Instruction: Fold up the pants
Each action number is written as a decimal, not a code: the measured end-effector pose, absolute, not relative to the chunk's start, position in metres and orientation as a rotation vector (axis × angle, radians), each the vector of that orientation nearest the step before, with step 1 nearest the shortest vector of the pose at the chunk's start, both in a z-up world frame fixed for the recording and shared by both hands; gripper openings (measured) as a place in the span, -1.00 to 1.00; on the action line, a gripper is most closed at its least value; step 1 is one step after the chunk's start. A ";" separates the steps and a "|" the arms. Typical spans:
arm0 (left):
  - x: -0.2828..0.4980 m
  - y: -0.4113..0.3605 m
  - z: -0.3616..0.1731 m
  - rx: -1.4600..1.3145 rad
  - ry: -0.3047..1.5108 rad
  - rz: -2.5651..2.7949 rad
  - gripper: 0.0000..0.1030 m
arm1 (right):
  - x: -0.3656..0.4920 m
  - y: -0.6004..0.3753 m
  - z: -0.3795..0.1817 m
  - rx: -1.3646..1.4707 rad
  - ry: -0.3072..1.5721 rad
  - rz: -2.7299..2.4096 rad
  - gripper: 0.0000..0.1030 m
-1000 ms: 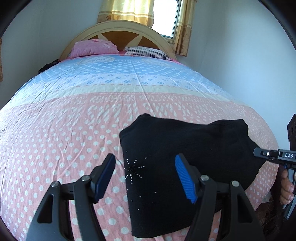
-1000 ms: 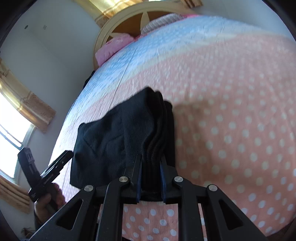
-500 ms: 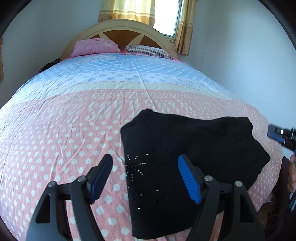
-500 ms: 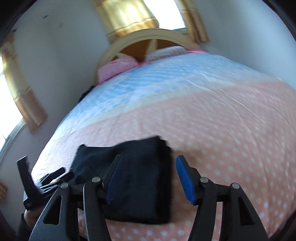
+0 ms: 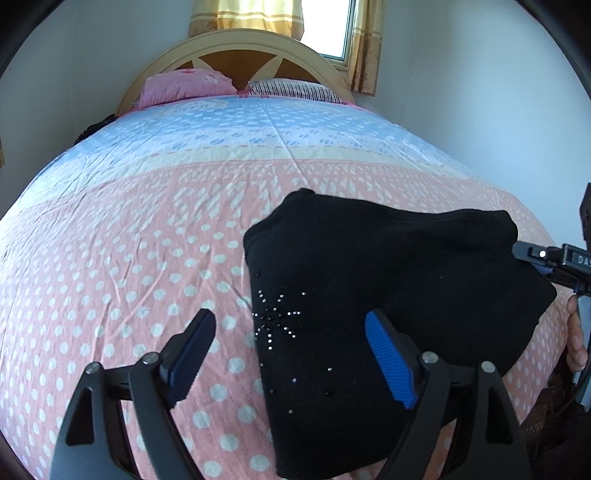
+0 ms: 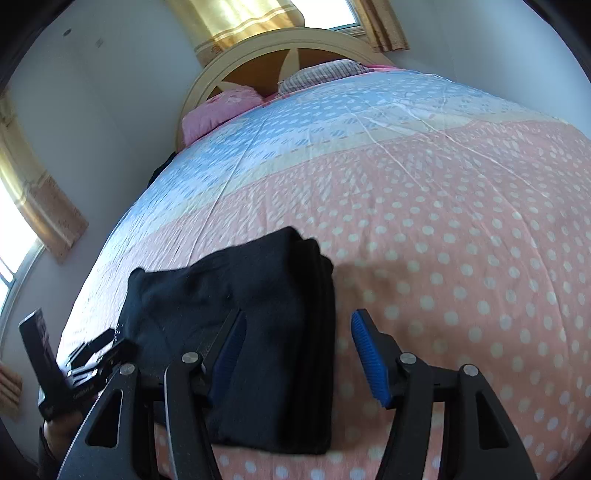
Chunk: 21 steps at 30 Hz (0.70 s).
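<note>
The black pants (image 5: 388, 295) lie folded in a compact stack on the pink dotted bedspread (image 5: 129, 258), near the bed's front edge. A sparkly star pattern shows on the top layer. My left gripper (image 5: 291, 354) is open and empty, held above the stack's left part. My right gripper (image 6: 299, 354) is open and empty, just above the folded pants (image 6: 258, 325) at their right edge. The right gripper's body (image 5: 554, 262) shows at the right of the left wrist view. The left gripper's body (image 6: 92, 365) shows at lower left of the right wrist view.
The bedspread turns blue (image 5: 258, 129) toward the wooden headboard (image 5: 236, 55). A pink pillow (image 5: 184, 85) and a striped pillow (image 5: 291, 88) lie there. Curtained windows (image 5: 325, 26) and white walls surround the bed. A dark item (image 5: 92, 129) sits at the bed's far left edge.
My right gripper opened and let go of the folded pants, then drew back and up. The pants now rest flat on the bed. My left gripper stayed open and barely moved.
</note>
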<state>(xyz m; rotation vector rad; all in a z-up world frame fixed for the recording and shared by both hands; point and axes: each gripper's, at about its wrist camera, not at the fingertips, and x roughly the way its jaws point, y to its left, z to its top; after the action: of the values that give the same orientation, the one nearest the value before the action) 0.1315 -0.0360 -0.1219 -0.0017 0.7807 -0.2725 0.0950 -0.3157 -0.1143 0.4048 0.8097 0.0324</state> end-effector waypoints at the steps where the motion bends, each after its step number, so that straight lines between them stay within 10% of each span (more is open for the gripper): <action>1: 0.131 -0.036 -0.122 -0.001 0.782 -0.273 0.68 | 0.091 -0.315 -0.115 0.413 0.821 0.052 0.17; 21: 0.143 -0.030 -0.125 -0.023 0.826 -0.278 0.95 | 0.092 -0.330 -0.129 0.529 0.830 0.091 0.16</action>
<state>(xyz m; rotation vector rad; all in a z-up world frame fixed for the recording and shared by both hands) 0.1435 -0.0295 -0.1251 -0.0225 0.8261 -0.2783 0.0924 -0.3302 -0.1288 0.5290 0.8302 0.0907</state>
